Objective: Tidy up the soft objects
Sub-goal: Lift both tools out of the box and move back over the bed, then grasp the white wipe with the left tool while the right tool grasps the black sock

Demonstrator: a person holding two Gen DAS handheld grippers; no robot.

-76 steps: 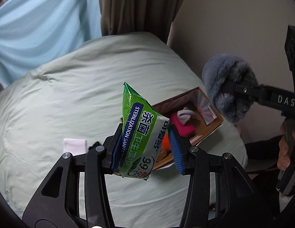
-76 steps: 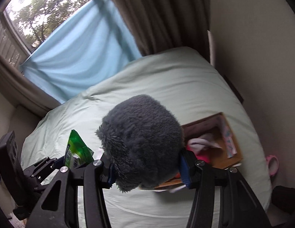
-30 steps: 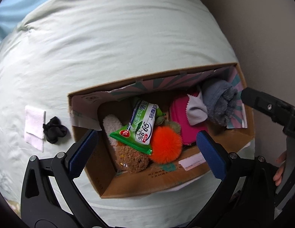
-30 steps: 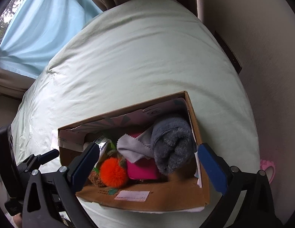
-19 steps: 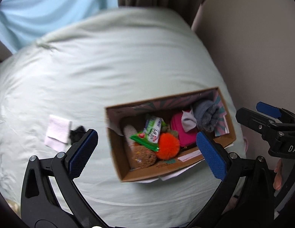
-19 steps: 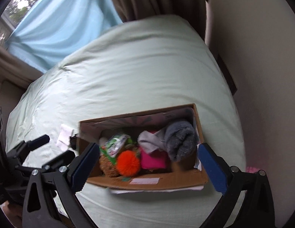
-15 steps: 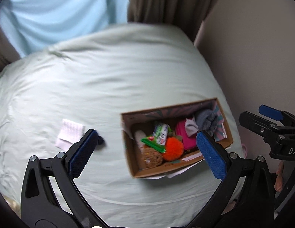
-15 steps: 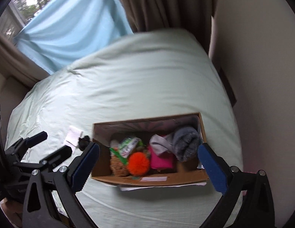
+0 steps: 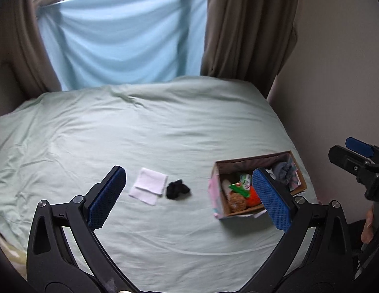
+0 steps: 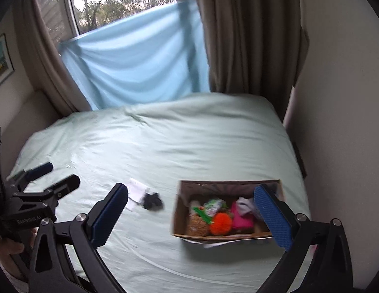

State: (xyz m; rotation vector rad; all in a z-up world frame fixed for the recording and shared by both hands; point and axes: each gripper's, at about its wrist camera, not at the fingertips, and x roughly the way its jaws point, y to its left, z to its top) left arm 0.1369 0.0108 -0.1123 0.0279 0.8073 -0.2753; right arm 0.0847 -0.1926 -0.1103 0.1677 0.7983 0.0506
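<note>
A cardboard box [image 9: 218,190] [image 10: 176,214] sits on the bed near its right edge. It holds a green wipes pack [image 9: 240,184] [image 10: 211,205], an orange pompom [image 10: 221,223], a pink item [image 10: 240,219], a brown plush [image 9: 237,201] and a grey fluffy item [image 9: 282,169]. A white cloth [image 9: 149,185] [image 10: 135,191] and a black sock [image 9: 176,190] [image 10: 152,201] lie on the sheet left of the box. My left gripper [image 9: 189,197] is open and empty, raised above the bed. My right gripper [image 10: 192,217] is open and empty, raised above the box.
The pale green bed sheet [image 9: 140,134] stretches far and left. A blue cloth [image 9: 121,41] hangs over the window behind it, with brown curtains [image 9: 248,26] beside. A wall [image 9: 336,61] runs along the bed's right side.
Both grippers let go of the wipes pack and the grey fluffy item into the box, opened wide, and pulled up and back. The box now looks smaller and farther.
</note>
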